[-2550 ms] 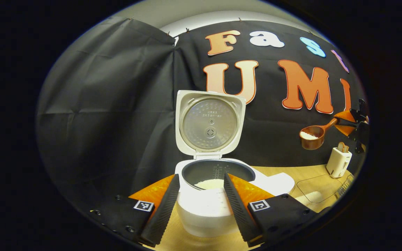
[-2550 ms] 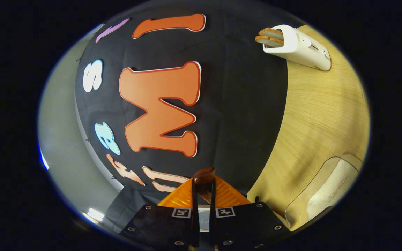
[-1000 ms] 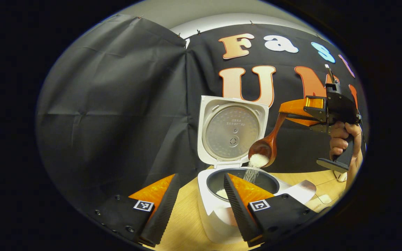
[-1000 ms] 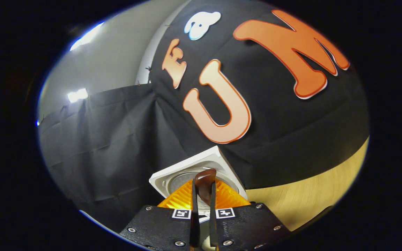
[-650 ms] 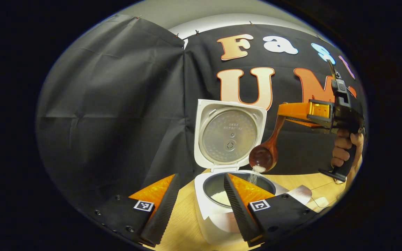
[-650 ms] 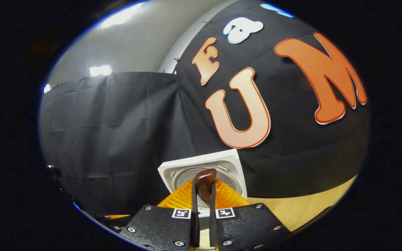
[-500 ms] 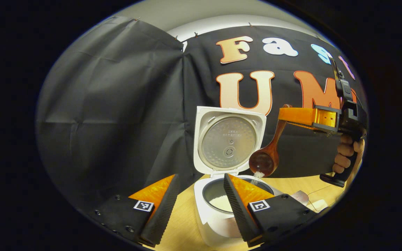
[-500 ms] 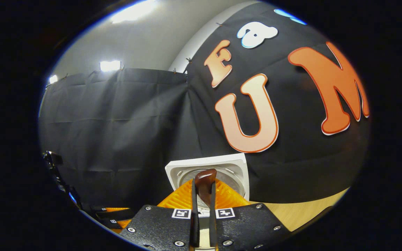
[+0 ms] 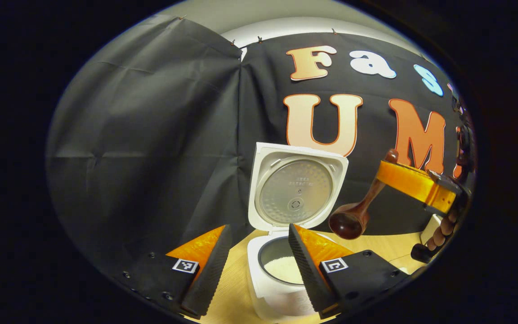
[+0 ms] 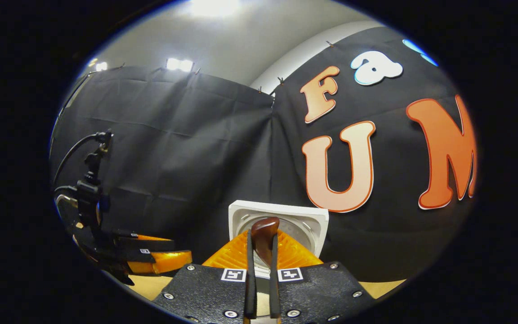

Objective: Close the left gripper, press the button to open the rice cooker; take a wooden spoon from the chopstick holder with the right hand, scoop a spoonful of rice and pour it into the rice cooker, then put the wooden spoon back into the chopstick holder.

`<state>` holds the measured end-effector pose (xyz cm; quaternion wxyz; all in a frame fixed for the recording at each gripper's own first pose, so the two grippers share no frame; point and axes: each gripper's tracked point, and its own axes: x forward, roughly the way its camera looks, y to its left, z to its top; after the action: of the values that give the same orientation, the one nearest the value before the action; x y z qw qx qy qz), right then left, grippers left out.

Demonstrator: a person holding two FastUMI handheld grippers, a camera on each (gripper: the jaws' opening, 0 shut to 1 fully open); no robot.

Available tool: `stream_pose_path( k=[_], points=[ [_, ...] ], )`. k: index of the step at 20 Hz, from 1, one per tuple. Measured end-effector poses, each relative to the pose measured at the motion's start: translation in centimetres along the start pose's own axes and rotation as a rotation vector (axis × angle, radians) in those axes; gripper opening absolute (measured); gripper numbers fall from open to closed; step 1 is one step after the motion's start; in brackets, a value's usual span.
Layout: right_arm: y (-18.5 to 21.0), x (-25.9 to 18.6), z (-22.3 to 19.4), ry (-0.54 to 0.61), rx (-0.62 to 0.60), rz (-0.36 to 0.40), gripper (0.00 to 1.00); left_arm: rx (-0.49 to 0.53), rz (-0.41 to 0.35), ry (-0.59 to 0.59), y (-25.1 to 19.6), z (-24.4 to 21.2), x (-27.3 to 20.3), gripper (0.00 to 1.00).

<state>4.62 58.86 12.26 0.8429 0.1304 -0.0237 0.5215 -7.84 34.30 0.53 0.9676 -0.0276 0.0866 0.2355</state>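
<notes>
**Spoon emptied, heading back**

I'm holding the wooden spoon (image 9: 352,219) clenched by its handle in the right gripper (image 10: 262,252), bowl tipped above the rice cooker (image 9: 281,270), whose lid (image 9: 297,186) is standing open with rice in its pot. My left gripper (image 9: 254,265) is hanging released in front. Swinging away carelessly, I'm risking clipping that lid
</notes>
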Motion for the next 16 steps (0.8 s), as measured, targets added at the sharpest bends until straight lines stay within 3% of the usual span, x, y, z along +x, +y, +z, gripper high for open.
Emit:
stream_pose_path(
  k=[5, 9, 16],
  points=[
    [-0.7, -4.1, 2.8, -0.049, -0.015, -0.025, 0.11, 0.019, 0.018, -0.079, -1.1, 4.8, 1.8, 0.84],
    [-4.1, -8.4, 4.2, -0.072, 0.014, -0.062, 0.11, 0.011, 0.036, -0.194, -1.5, 9.2, 2.6, 0.83],
    [-13.3, -17.1, 4.6, -0.058, 0.047, -0.255, 0.11, 0.058, 0.088, -0.238, -2.5, 12.7, 6.6, 0.83]
  ],
)
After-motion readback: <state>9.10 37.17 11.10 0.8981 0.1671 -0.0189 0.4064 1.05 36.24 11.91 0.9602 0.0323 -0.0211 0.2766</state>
